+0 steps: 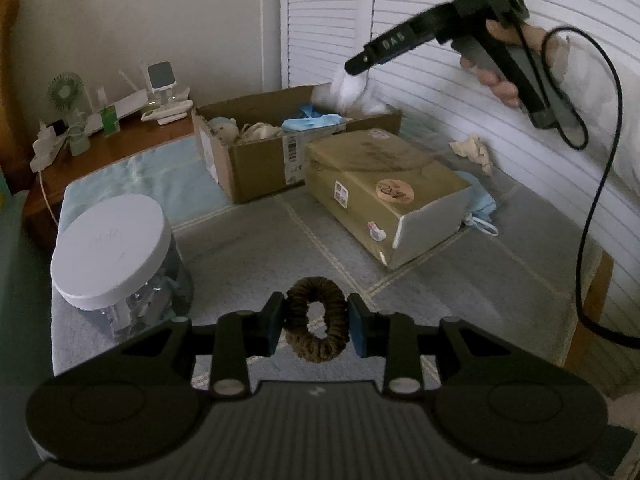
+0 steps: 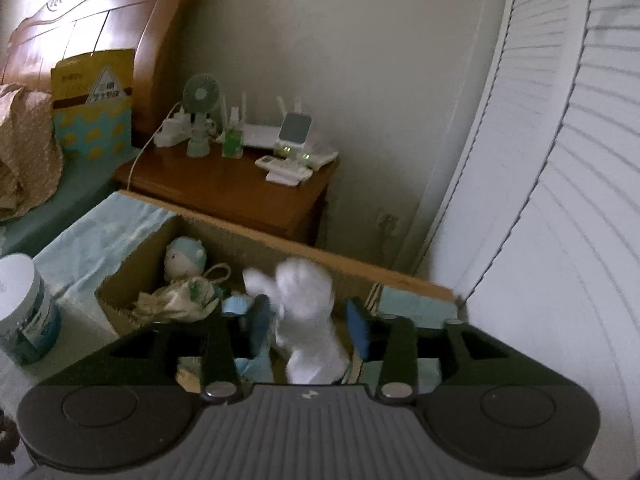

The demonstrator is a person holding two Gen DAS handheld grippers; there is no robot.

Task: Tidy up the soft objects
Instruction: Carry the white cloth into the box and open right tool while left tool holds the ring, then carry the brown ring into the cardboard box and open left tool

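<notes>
My left gripper (image 1: 316, 320) is shut on a brown scrunchie (image 1: 304, 300), held just above the grey cloth-covered table (image 1: 280, 248). In the left wrist view my right gripper (image 1: 356, 66) hangs over the far end of an open cardboard box (image 1: 256, 160), with a white soft toy (image 1: 352, 84) under its tips. In the right wrist view that white toy (image 2: 308, 312) sits blurred between the spread fingers of the right gripper (image 2: 308, 320), clear of the right pad. The box (image 2: 132, 268) holds a small doll (image 2: 186, 258), a cream pouch (image 2: 180, 296) and blue cloth.
A closed tan box (image 1: 380, 184) lies right of the open one, with a blue mask (image 1: 480, 208) and a crumpled cream cloth (image 1: 474, 150) beyond it. A white-lidded jar (image 1: 112, 248) stands at the left. A wooden nightstand (image 2: 224, 184) with gadgets is behind; louvred doors flank the right.
</notes>
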